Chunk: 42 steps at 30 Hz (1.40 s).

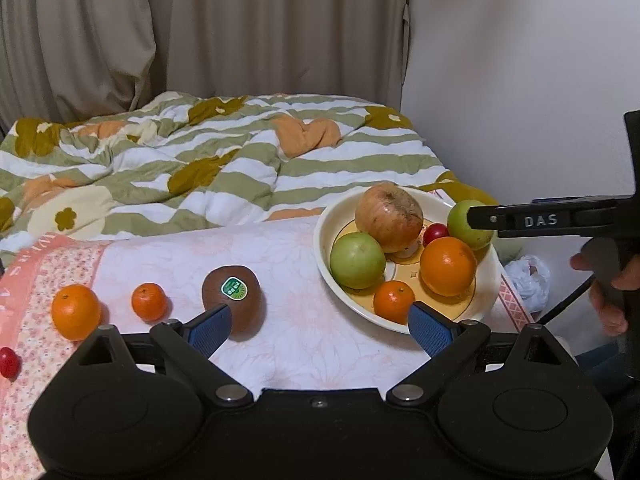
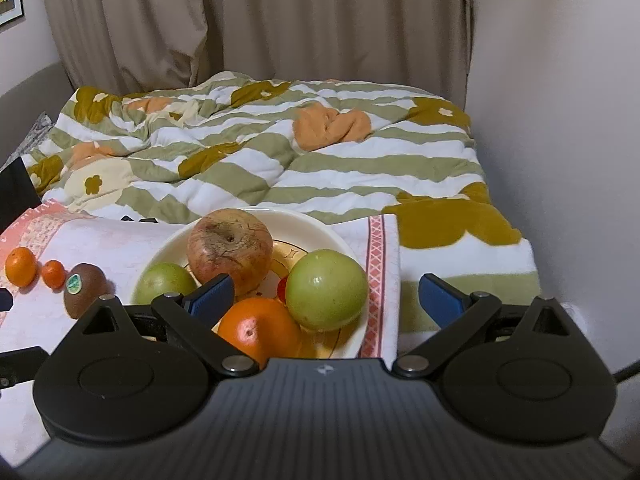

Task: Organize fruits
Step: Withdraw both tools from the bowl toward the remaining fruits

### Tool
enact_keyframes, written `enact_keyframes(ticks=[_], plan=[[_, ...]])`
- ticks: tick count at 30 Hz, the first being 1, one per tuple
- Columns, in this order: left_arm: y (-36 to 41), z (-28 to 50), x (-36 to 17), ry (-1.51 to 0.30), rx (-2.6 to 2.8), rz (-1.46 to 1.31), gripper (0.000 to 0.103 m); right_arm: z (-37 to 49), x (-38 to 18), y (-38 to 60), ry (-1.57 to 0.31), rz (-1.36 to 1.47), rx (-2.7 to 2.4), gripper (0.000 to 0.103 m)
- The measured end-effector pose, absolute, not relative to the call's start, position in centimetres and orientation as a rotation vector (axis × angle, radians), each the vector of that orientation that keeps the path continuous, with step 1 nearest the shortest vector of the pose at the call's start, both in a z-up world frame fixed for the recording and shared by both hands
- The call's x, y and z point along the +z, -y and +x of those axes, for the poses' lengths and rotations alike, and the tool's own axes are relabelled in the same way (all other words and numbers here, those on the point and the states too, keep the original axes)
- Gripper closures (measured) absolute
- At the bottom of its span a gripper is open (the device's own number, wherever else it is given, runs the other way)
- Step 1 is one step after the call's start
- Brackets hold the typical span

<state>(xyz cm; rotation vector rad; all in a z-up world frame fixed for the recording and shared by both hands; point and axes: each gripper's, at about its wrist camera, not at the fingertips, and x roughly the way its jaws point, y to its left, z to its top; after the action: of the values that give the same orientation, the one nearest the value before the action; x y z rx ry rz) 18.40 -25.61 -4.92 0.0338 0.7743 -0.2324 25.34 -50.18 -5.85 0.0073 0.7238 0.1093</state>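
Observation:
A cream bowl [image 1: 490, 292] on a pink cloth holds a reddish apple [image 1: 389, 216], two green apples [image 1: 357, 260], a large orange [image 1: 448, 266], a small mandarin [image 1: 393, 300] and a cherry tomato [image 1: 435, 233]. Left of it on the cloth lie a kiwi [image 1: 235, 298], a mandarin [image 1: 149, 301], an orange [image 1: 76, 311] and a cherry tomato [image 1: 9, 362]. My left gripper [image 1: 320, 328] is open and empty, its left finger just in front of the kiwi. My right gripper [image 2: 326, 300] is open and empty above the bowl [image 2: 348, 240], near a green apple [image 2: 326, 290].
The pink cloth [image 1: 300, 248] covers a low surface in front of a bed with a striped floral quilt [image 1: 200, 168]. A wall [image 1: 520, 80] stands at the right, curtains behind. A white plastic bag [image 1: 528, 276] lies beyond the cloth's right edge.

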Motion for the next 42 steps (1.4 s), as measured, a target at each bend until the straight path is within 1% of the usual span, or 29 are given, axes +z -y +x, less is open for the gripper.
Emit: enact_keyframes(ticks=[8,13,21,27,34,42], plan=[[25.1,15.2,-2.0,-0.707,-0.227,-0.005,0.006,20.6,-1.6,50.0,-0.687,0.005,0.087,0.0],[24.4,12.7,-0.2,-0.67,-0.166,0.0,0.003,17.5,0.6,48.9,-0.663,-0.009,0.102,0.0],[20.8,9.2,1.7,-0.641,-0.079,-0.03,0.002,13.8,3.3,46.4,-0.632,-0.01,0.156,0.0],[16.2,7.7,2.3,-0.627,0.011,-0.031,0.002,12.2,4.1,42.6,-0.602,-0.057,0.179,0.0],[9.9,7.7,1.8,-0.622,0.072,-0.017,0.002,11.9,4.1,37.1,-0.597,-0.087,0.22,0.0],[3.3,10.2,-0.4,-0.698,0.038,-0.008,0.002,13.0,2.5,29.4,-0.65,-0.062,0.21,0.0]])
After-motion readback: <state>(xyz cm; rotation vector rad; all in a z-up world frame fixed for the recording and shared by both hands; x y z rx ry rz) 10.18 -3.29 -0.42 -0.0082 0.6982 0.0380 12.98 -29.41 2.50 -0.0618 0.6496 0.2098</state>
